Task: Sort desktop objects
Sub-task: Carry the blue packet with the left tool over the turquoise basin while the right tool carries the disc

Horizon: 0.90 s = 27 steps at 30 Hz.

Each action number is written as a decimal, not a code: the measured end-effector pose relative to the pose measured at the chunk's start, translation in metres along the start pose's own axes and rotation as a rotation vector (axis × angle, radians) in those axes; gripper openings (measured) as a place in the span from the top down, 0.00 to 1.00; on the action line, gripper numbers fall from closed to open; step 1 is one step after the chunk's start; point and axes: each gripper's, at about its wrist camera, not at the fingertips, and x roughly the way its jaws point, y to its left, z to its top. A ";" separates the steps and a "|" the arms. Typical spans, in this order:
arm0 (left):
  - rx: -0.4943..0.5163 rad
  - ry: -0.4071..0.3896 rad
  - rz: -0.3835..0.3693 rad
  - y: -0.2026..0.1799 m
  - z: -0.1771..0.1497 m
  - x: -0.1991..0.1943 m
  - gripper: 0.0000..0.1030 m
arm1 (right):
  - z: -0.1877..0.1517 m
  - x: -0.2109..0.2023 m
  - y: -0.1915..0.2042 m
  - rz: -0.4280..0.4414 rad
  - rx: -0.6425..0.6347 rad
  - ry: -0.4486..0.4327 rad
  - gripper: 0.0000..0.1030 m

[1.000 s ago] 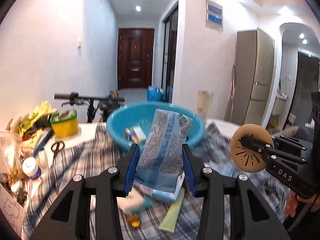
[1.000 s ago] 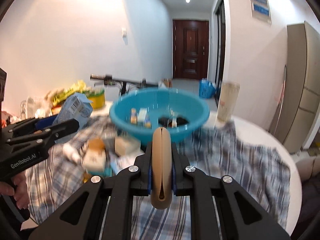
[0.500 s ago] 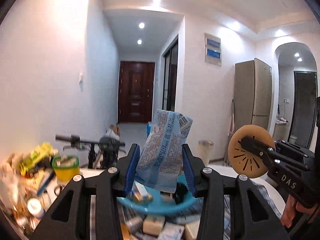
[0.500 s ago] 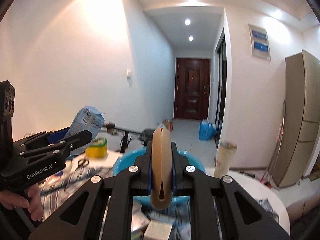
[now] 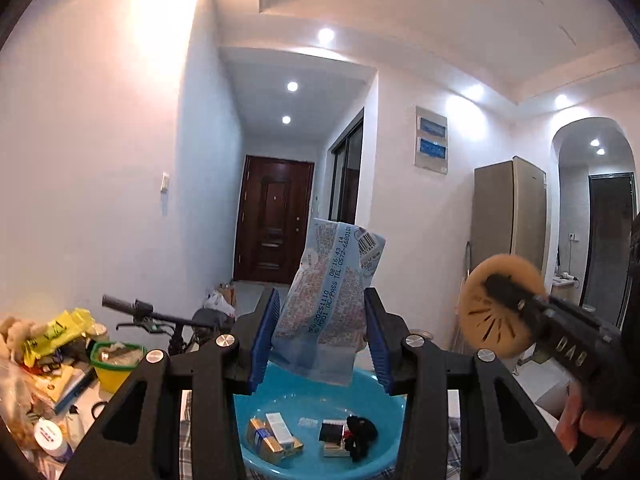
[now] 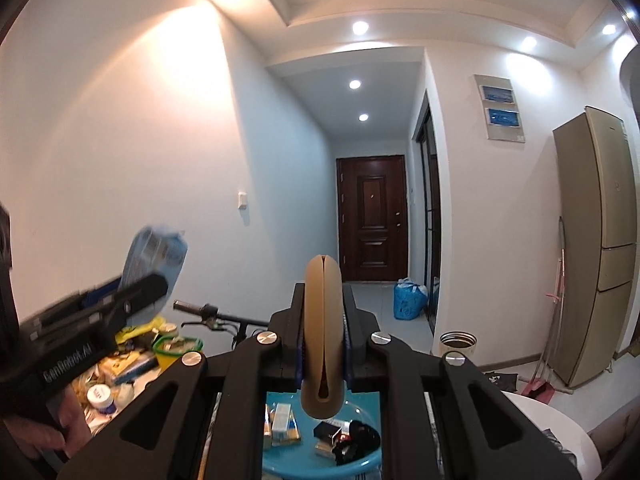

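My left gripper [image 5: 320,336] is shut on a light blue printed packet [image 5: 330,304], held upright above the blue plastic basin [image 5: 384,396]. The basin holds small boxes [image 5: 276,438] and a black item [image 5: 362,434]. My right gripper [image 6: 323,344] is shut on a tan round disc [image 6: 323,336], held edge-on above the same basin [image 6: 360,462]. In the left wrist view the right gripper [image 5: 508,292] and disc [image 5: 480,320] show at the right. In the right wrist view the left gripper [image 6: 140,292] and packet [image 6: 156,256] show blurred at the left.
A cluttered pile with a yellow tub [image 5: 116,364], yellow bags [image 5: 56,332] and a white jar [image 5: 50,434] lies left of the basin. A bicycle handlebar [image 5: 136,308] stands behind it. A white table edge [image 6: 560,428] shows at the right.
Both grippers have risen and moved forward over the basin, still holding the packet and the disc. The plaid cloth and loose items have dropped out of view.
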 end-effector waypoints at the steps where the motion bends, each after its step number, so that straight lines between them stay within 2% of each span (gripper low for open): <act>1: -0.007 0.007 0.001 0.003 -0.004 0.004 0.57 | -0.003 0.001 -0.002 -0.007 0.013 -0.006 0.88; 6: -0.050 0.031 0.041 0.022 -0.020 0.022 0.57 | -0.014 0.017 -0.002 -0.008 0.021 0.026 0.88; 12: -0.029 0.046 0.047 0.025 -0.022 0.022 0.57 | -0.021 0.023 -0.002 -0.025 0.007 0.042 0.88; 15: -0.046 0.039 0.054 0.030 -0.023 0.022 0.57 | -0.021 0.025 -0.009 -0.040 0.019 0.052 0.88; 21: -0.055 0.075 0.066 0.035 -0.030 0.036 0.57 | -0.025 0.039 -0.018 -0.060 0.031 0.083 0.88; 27: -0.051 0.166 0.053 0.038 -0.054 0.073 0.57 | -0.044 0.067 -0.017 -0.039 0.031 0.168 0.88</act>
